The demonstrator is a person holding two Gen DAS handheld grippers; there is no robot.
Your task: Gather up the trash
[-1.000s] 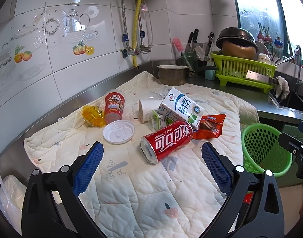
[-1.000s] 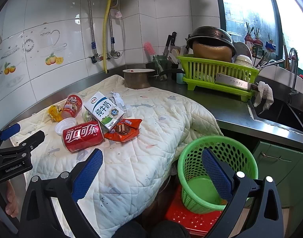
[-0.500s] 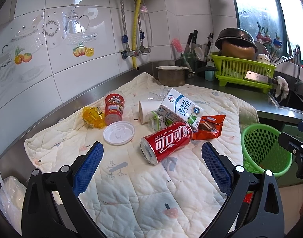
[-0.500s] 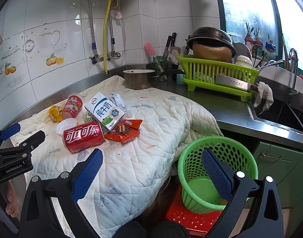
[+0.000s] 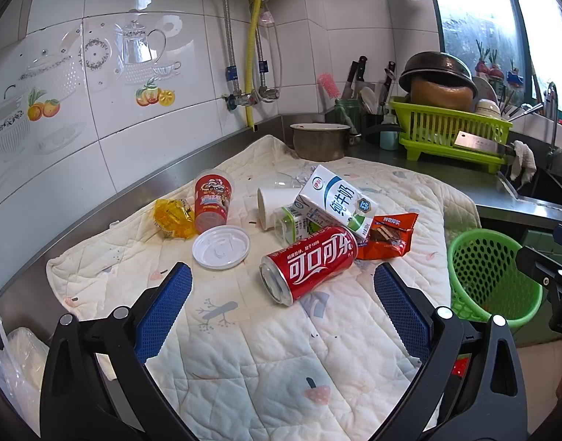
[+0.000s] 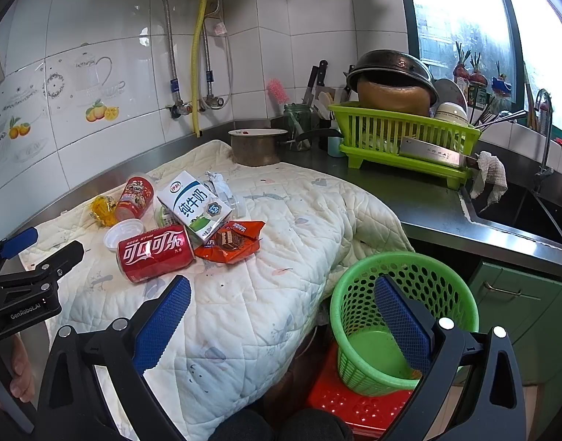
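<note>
we are holding the left gripper with jaws spread wide and empty, nearer than the equally open right gripper to the red can – lying on its side on the quilt, directly ahead, long axis running diagonally across the jaw line – with the green basket waiting off the counter's edge.

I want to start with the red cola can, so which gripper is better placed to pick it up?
Left. The left gripper is open and faces the red cola can, which lies just ahead between its fingers. The right gripper is open too, but sits nearer the green basket.
</note>
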